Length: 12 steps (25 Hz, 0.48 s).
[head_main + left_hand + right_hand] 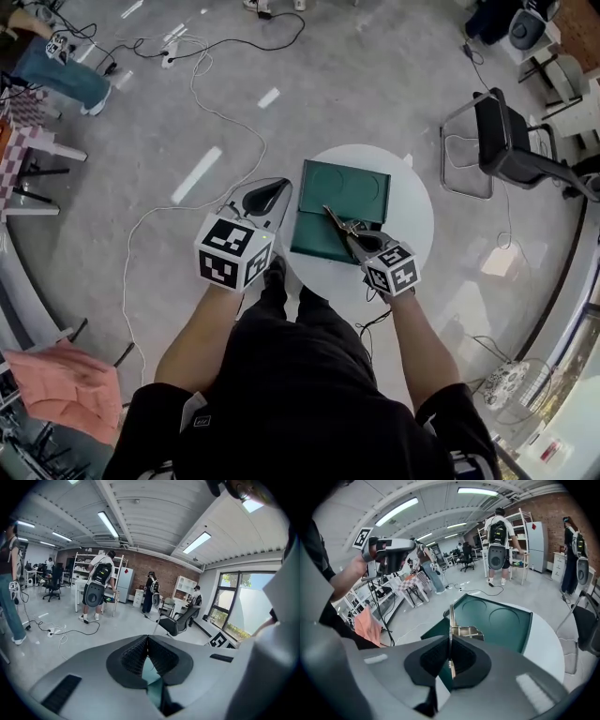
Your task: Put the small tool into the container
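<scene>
A dark green container (342,211), a flat tray with round recesses, lies on the round white table (412,211). My right gripper (364,246) hovers over its near right part and is shut on a small metal tool (339,223). In the right gripper view the thin tool (451,620) sticks up from the jaws, its bracket above the container (501,620). My left gripper (267,195) is held up just left of the table's edge, shut, with nothing between its pads (140,654). It also shows raised in the right gripper view (389,550).
A black chair (511,141) stands right of the table. White and black cables (202,56) trail over the floor behind it. A pink cloth (66,384) lies at the lower left. People stand at shelves (101,585) far back.
</scene>
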Motion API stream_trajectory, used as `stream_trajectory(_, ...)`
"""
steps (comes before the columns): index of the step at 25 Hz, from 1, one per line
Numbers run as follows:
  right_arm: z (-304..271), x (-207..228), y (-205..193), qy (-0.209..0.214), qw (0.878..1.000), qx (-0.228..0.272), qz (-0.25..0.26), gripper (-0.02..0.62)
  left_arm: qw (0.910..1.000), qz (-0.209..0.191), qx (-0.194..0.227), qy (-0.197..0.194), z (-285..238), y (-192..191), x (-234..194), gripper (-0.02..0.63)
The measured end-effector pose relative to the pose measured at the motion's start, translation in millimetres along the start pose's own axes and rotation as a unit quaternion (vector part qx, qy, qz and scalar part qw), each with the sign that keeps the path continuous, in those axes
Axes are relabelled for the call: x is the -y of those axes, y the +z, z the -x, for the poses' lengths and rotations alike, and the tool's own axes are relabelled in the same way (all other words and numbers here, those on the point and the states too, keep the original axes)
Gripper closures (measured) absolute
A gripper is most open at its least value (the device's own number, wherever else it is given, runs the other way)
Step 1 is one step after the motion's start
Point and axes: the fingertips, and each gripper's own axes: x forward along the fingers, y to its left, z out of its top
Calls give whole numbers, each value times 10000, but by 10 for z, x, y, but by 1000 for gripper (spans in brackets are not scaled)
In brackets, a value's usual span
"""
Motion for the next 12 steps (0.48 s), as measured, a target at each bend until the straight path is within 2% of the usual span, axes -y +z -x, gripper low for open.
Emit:
stream_trajectory(7, -266, -52, -109, 337, 9920, -755, 958, 583, 9992, 172, -41, 368, 183, -112, -148, 598)
stream_trajectory(12, -451, -112, -247, 598, 9809, -1289, 1332, 583, 9983, 243, -30, 524, 270, -157, -172, 600)
